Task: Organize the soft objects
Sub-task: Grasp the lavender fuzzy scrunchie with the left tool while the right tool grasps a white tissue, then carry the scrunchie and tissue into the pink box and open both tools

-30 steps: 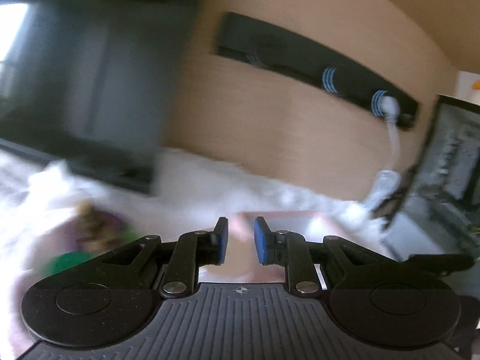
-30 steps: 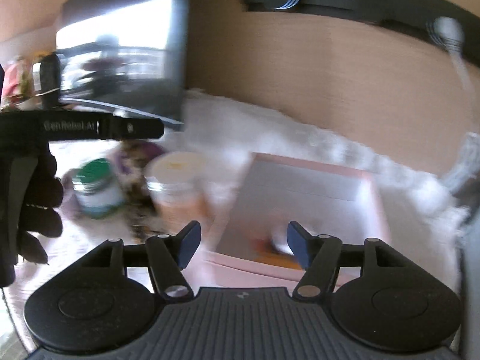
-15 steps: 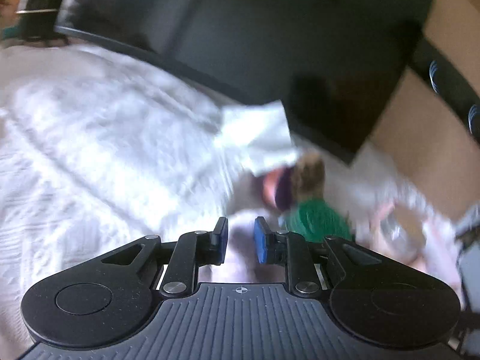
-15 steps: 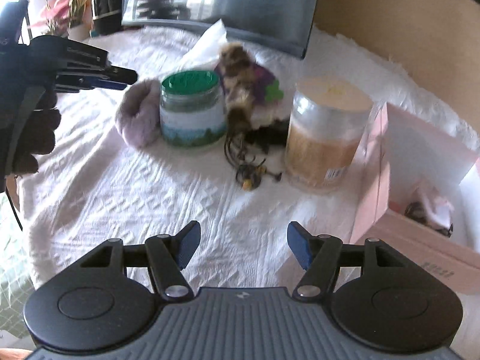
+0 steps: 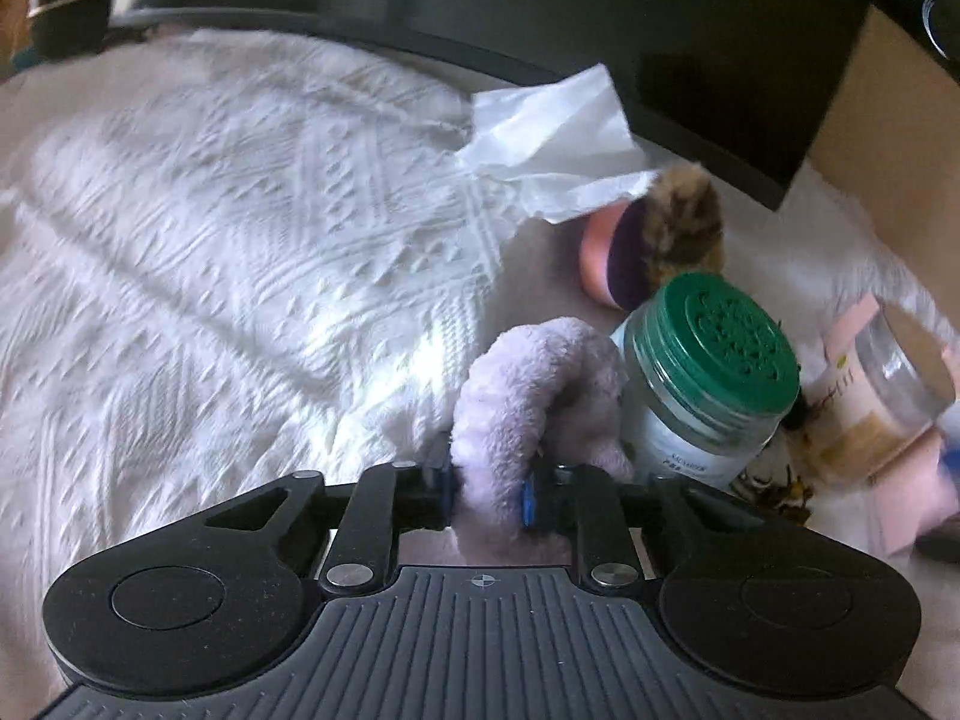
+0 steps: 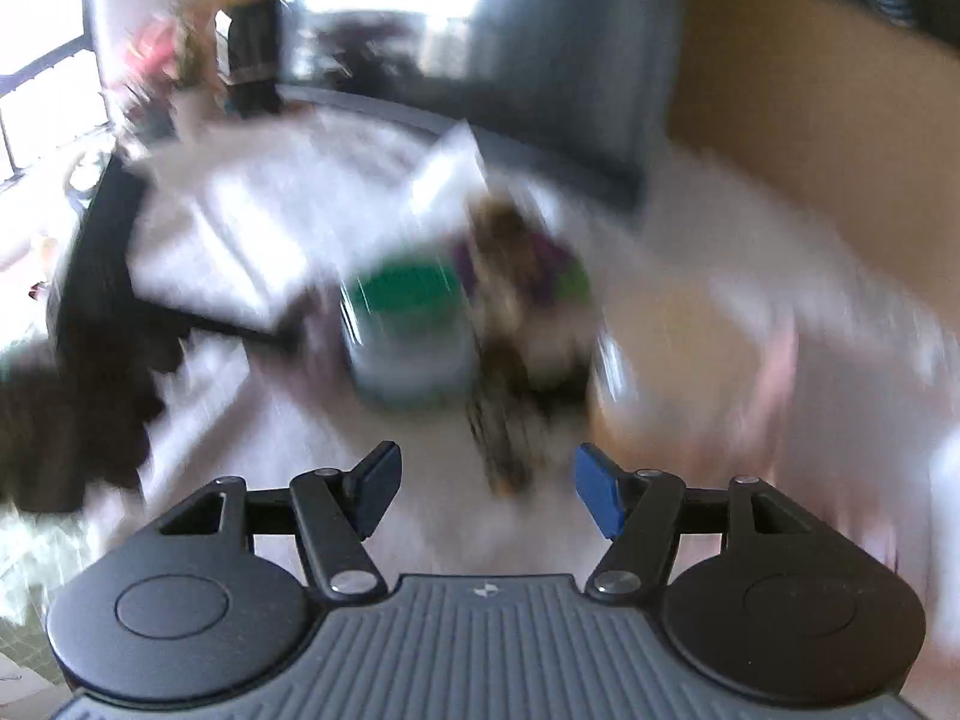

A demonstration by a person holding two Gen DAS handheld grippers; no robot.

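A lilac fluffy scrunchie lies on the white knitted cloth, just left of a green-lidded jar. My left gripper has the scrunchie's near loop between its blue pads; its jaws are closing and the pads press into the fluff. Behind the jar lies a brown and purple plush toy under a white tissue. In the blurred right wrist view my right gripper stands open with nothing between its fingers, facing the green-lidded jar and the plush toy.
A clear jar with tan contents and a pink box stand at the right. A dark monitor lines the back of the table. Dark tangled hair ties lie beside the jar. A dark-gloved hand shows at the left.
The left gripper swung from the wall down onto the cloth and now has the scrunchie between its pads. The right gripper moved nearer the jar and toy, still open.
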